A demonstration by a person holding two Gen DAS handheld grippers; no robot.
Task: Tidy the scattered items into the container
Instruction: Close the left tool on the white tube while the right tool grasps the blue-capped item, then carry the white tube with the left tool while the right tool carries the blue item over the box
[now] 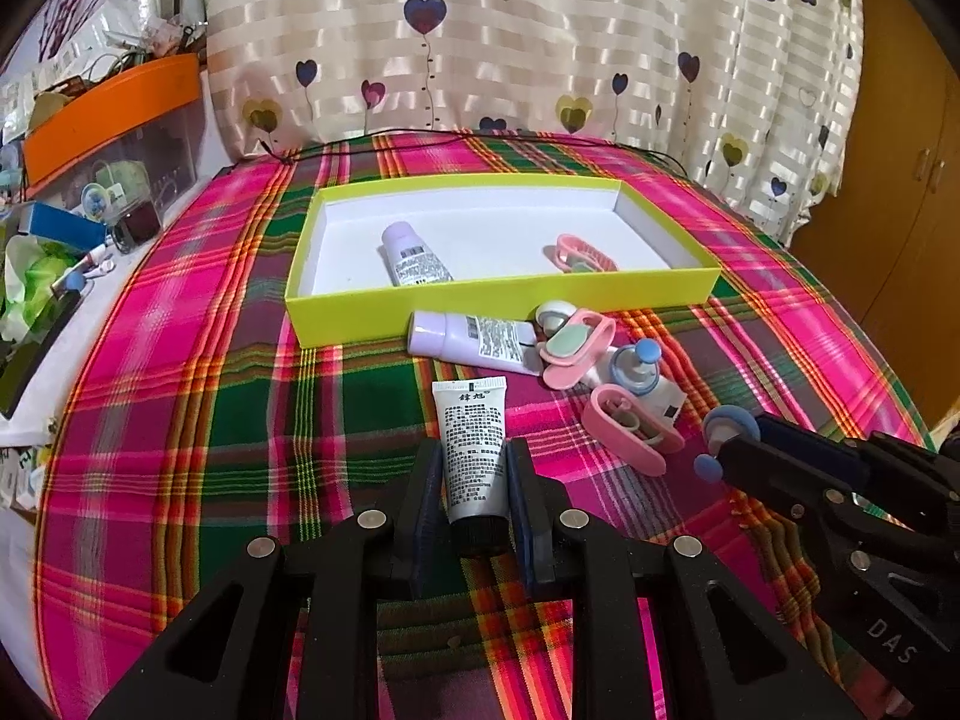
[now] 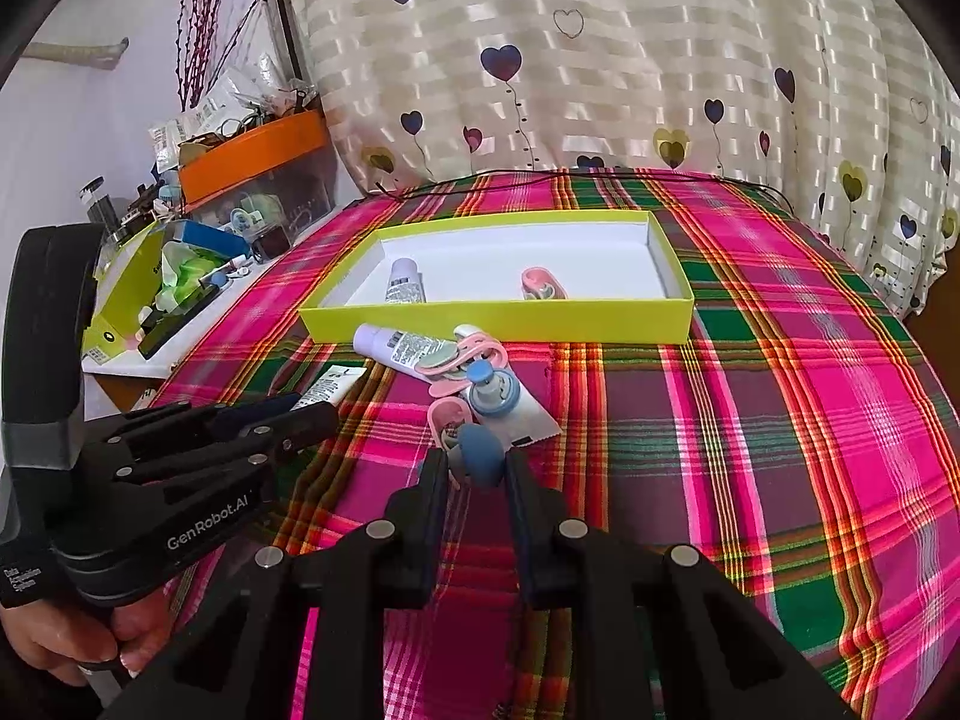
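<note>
Crowding lime box (image 1: 498, 306): lilac tube (image 1: 474, 341), pink clips (image 1: 576, 354); L claw (image 1: 471, 468) clenching white tube (image 1: 474, 450); R claw (image 2: 477, 468) clenching blue knob (image 2: 480, 450)

Tubes (image 1: 474, 456), clips (image 1: 627, 432) beside box (image 1: 498, 306)

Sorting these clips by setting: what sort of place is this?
Probably a lived-in home room, perhaps a bedroom: a heart-print curtain, a plaid cloth covering the work surface, and a cluttered side shelf with an orange bin.
</note>
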